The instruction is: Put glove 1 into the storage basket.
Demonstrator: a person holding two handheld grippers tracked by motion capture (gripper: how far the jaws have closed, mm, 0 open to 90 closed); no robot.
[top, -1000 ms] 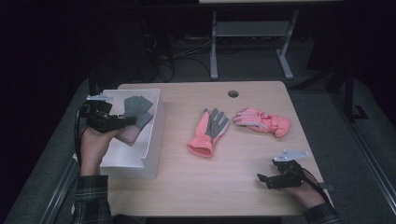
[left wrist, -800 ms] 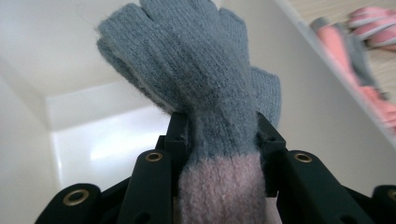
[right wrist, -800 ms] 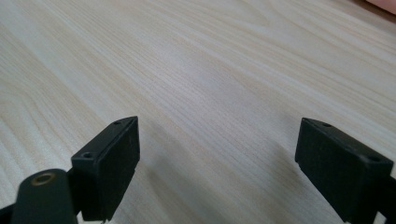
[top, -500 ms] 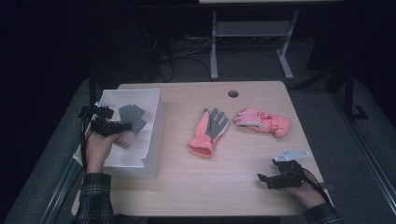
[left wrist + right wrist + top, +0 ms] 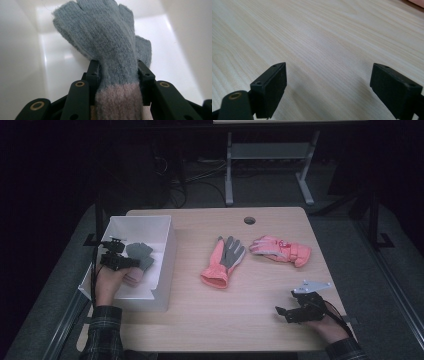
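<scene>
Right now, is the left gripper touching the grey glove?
Touching. In the left gripper view, both jaws of the left gripper press the grey glove at its cuff.

Left gripper (image 5: 131,263) sat low at the left, jaws clamped on something and just easing open a touch. Right gripper (image 5: 283,312) rested near the front right, jaws wide apart.

Two pink gloves (image 5: 223,262) (image 5: 281,249) apart on wooden table (image 5: 200,315).
</scene>
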